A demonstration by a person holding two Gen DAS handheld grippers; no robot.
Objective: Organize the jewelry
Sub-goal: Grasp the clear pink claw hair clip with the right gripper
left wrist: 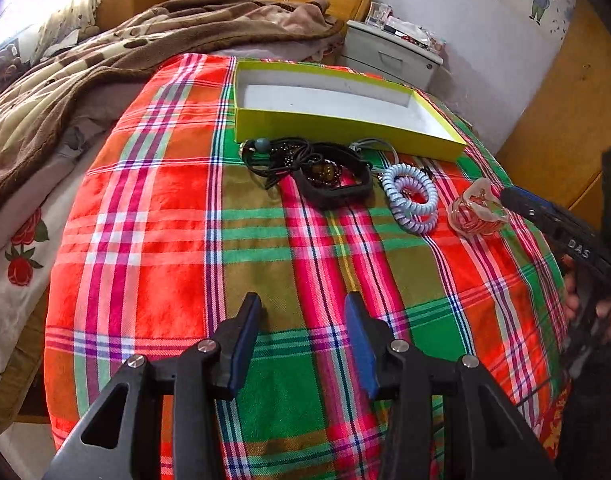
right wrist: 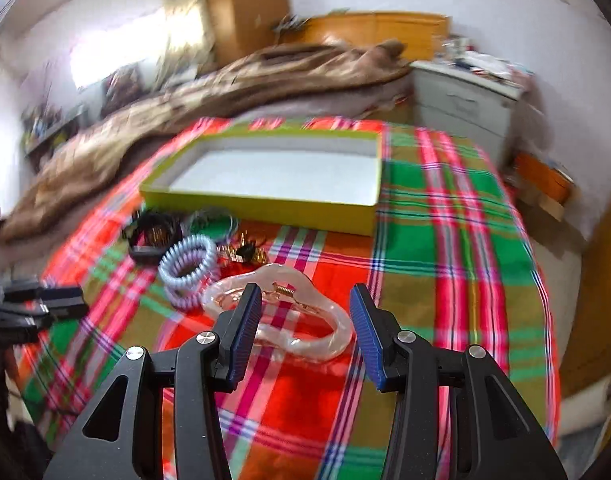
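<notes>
Both claws stand spread with nothing between their pads: the left gripper [left wrist: 303,320] hangs over bare plaid cloth [left wrist: 177,248], and the right gripper [right wrist: 305,316] straddles, from above, a translucent pink hair claw clip [right wrist: 301,320] without pressing on it. Motion blur softens the whole right wrist view, so the small gold and dark pieces [right wrist: 243,254] beyond the clip cannot be identified. Part of the clip is covered by the near blue pad in that view; its coiled metal spring shows at the hinge. Seen from the left wrist camera, the right gripper is cut off at the frame edge, and only its tip reaches the clip. Jewelry lies in a row on the cloth, just in front of a shallow yellow-green box [left wrist: 345,128] with a white interior: a tangle of black cords with a grey bead [left wrist: 277,156], a black square bangle [left wrist: 337,188] lying over amber beads, two pale blue spiral hair ties [left wrist: 413,200] stacked together, then the clip at the right end. Cord routing inside the tangle is hard to trace.
</notes>
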